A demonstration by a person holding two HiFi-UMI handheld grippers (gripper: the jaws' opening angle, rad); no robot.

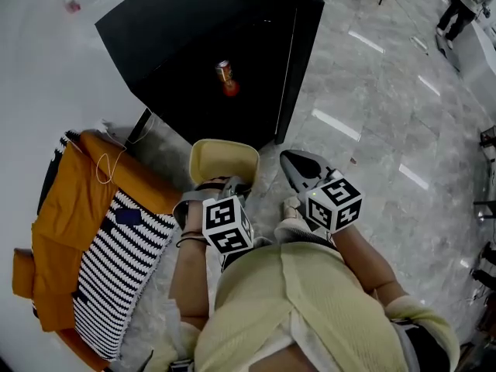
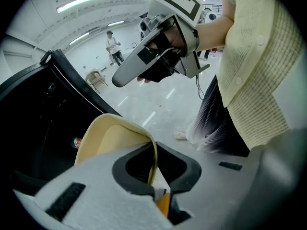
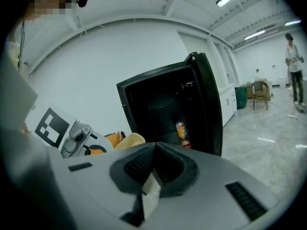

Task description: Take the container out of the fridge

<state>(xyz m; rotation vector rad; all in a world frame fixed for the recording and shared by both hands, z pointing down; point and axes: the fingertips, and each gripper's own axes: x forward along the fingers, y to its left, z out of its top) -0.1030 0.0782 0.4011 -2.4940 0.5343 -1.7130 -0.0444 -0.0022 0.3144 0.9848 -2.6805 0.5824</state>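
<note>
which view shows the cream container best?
Head view: the whole cream container shows, outside the fridge. Left gripper view shows its wall close up, pinched in the left hand-held gripper; right gripper view catches only an edge.

In the head view the container's [image 1: 223, 160] near rim is covered by the left gripper [image 1: 225, 184]. The fridge's [image 1: 178, 29] dark interior is barely made out, and the print on the can [image 1: 225, 76] is too small to be read. A far person [image 1: 459, 10] is too small for detail.
</note>
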